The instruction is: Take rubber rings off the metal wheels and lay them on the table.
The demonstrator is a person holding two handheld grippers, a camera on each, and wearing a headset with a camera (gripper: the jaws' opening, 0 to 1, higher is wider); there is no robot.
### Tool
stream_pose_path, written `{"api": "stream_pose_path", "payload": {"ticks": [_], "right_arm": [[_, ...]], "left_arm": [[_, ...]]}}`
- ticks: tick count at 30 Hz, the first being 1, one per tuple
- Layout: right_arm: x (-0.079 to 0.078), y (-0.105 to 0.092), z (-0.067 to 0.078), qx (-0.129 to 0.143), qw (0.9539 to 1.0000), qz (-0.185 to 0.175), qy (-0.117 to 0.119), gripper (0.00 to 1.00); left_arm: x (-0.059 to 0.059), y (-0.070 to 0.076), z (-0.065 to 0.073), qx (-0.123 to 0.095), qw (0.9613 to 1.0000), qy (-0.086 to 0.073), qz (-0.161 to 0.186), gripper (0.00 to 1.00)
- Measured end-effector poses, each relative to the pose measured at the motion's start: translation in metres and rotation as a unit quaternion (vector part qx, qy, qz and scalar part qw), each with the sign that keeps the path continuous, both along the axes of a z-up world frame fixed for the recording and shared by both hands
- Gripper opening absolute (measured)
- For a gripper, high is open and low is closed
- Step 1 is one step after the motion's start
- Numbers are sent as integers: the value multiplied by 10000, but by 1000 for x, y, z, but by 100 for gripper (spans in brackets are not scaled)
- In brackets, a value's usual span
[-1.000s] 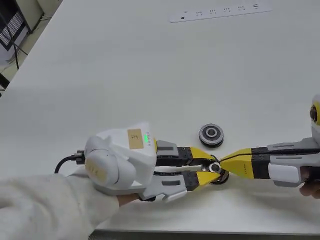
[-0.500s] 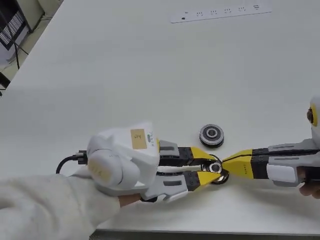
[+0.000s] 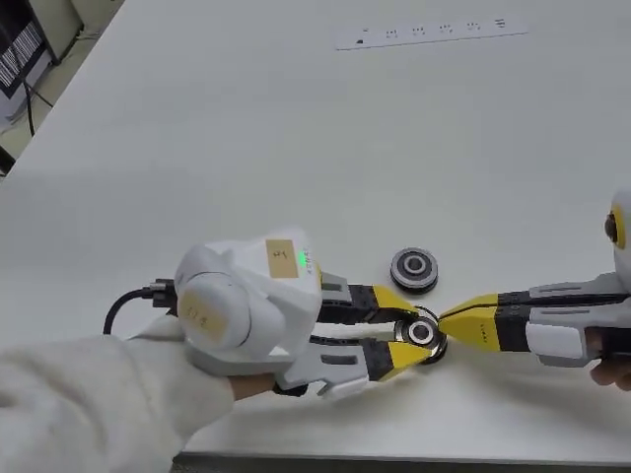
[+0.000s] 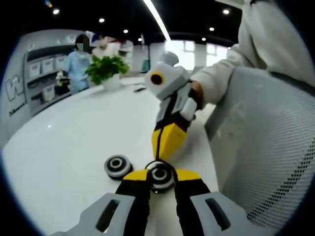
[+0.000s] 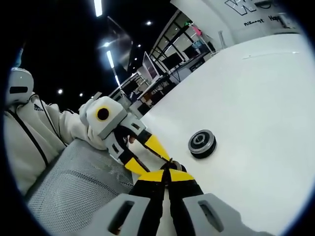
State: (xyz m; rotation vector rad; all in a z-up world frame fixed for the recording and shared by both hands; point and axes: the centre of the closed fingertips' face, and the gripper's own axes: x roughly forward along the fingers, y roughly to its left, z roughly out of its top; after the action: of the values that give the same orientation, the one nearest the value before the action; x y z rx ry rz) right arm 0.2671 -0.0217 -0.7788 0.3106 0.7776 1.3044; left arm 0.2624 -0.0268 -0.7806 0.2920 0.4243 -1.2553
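Lower centre: the left gripper [image 3: 414, 333] clamps a shiny, black-rimmed wheel [image 3: 423, 333] between its jaws; the right gripper [image 3: 444, 323], pinched closed, touches its rim.

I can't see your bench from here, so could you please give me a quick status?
Left gripper shut on wheel. Right gripper shut at its rim, pinch unclear. Second wheel apart on table, rubber ring on.
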Motion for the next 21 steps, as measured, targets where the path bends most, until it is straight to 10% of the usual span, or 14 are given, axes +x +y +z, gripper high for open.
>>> {"api": "stream_pose_path", "payload": {"ticks": [21], "right_arm": [[-4, -6, 21, -284, 9991, 81, -315, 0]], "left_arm": [[-12, 18, 59, -223, 9993, -221, -215, 54]]}}
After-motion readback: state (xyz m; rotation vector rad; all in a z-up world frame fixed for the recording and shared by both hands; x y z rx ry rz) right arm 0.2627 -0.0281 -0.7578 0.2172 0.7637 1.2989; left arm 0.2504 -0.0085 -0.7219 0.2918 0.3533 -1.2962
